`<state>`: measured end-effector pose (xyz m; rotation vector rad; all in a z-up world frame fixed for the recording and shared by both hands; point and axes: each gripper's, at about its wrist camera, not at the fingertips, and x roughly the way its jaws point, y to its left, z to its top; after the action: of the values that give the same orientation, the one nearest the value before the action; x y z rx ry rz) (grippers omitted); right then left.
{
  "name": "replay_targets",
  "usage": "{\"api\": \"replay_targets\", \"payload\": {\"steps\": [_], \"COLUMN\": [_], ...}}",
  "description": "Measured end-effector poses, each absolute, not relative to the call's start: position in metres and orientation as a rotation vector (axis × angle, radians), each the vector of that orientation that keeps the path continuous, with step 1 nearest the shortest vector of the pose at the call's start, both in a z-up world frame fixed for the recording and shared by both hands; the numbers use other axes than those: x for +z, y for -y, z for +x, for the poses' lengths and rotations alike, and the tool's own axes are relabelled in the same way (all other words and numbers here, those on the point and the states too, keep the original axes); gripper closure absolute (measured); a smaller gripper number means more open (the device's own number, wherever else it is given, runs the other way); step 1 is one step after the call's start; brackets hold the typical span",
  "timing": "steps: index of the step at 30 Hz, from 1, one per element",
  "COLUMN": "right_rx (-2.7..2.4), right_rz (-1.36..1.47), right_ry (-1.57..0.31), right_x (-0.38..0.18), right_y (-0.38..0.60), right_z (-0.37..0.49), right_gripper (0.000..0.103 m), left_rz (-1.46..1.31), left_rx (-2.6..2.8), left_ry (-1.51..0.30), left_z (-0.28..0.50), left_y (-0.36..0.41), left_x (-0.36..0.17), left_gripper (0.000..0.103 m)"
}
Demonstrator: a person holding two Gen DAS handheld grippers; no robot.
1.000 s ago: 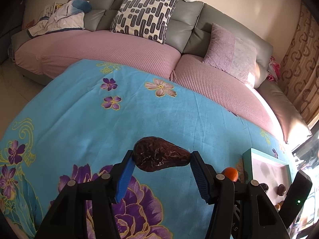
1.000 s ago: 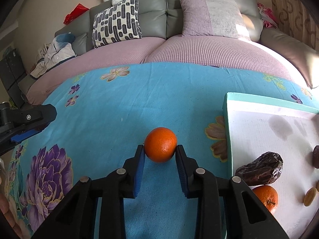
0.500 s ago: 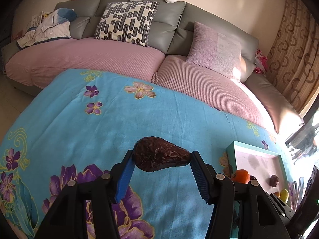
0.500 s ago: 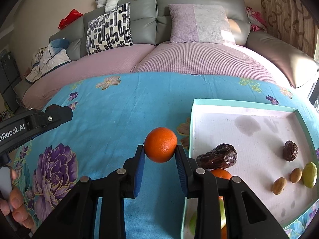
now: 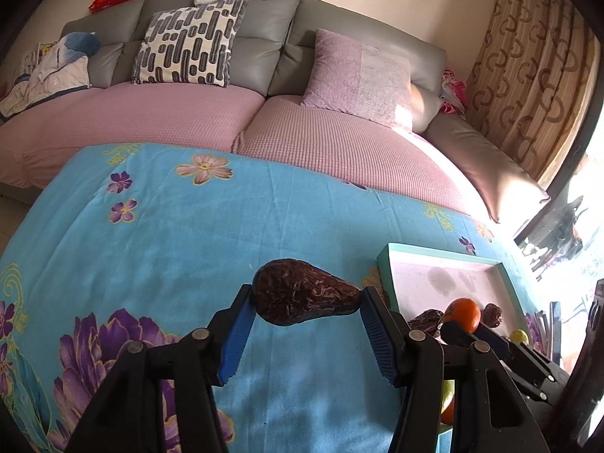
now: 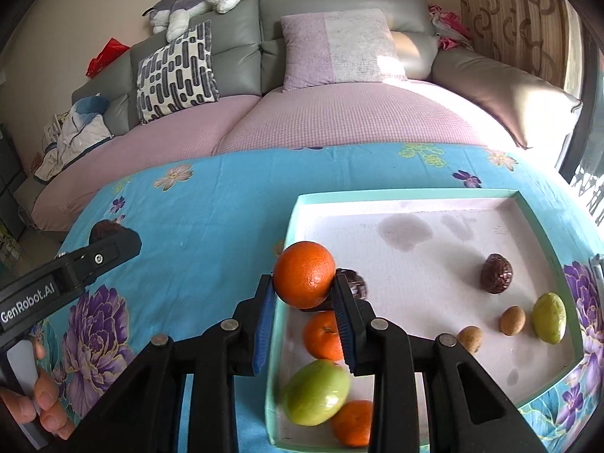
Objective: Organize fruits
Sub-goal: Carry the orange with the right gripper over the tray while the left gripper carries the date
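Fruits tray (image 6: 543, 222) on floral tablecloth (image 6: 211, 219)

The cloth on the tabletop (image 5: 196, 249) is bright blue with purple and pink flowers. The tray (image 6: 411, 193) has a mint-green rim and a white inside with grey stains. The orange (image 6: 304, 275) is vivid orange, and the wrinkled fruit (image 5: 302, 297) is dark brown. The fingers (image 6: 263, 322) are blue on black arms. One cushion (image 5: 188, 42) is white with dark grey dashes, the other cushion (image 5: 358, 75) is lilac. The sofa back (image 5: 287, 34) is grey, and the curtain (image 5: 536, 75) is brown with curved shapes.
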<state>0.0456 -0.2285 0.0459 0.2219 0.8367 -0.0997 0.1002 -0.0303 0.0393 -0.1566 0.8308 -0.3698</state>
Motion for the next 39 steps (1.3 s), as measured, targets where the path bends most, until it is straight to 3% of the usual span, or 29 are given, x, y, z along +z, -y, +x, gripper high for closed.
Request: {"api": "replay_targets", "payload": {"steps": [22,39], "right_rx": [-0.361,-0.293], "right_rz": [0.334,0.365], "right_ry": [-0.798,-0.94], "right_x": [0.062,0.016], "right_y": [0.355,0.366], "right_z": [-0.014,-0.002], "right_gripper": [0.07,0.07], "left_rz": [0.116,0.256], "left_rx": [-0.679,-0.656], "left_ry": [-0.881,-0.907], "left_z": [0.042,0.032], "left_y": [0.171,0.209], "left_x": [0.028,-0.001], "left_gripper": [0.043,0.043]}}
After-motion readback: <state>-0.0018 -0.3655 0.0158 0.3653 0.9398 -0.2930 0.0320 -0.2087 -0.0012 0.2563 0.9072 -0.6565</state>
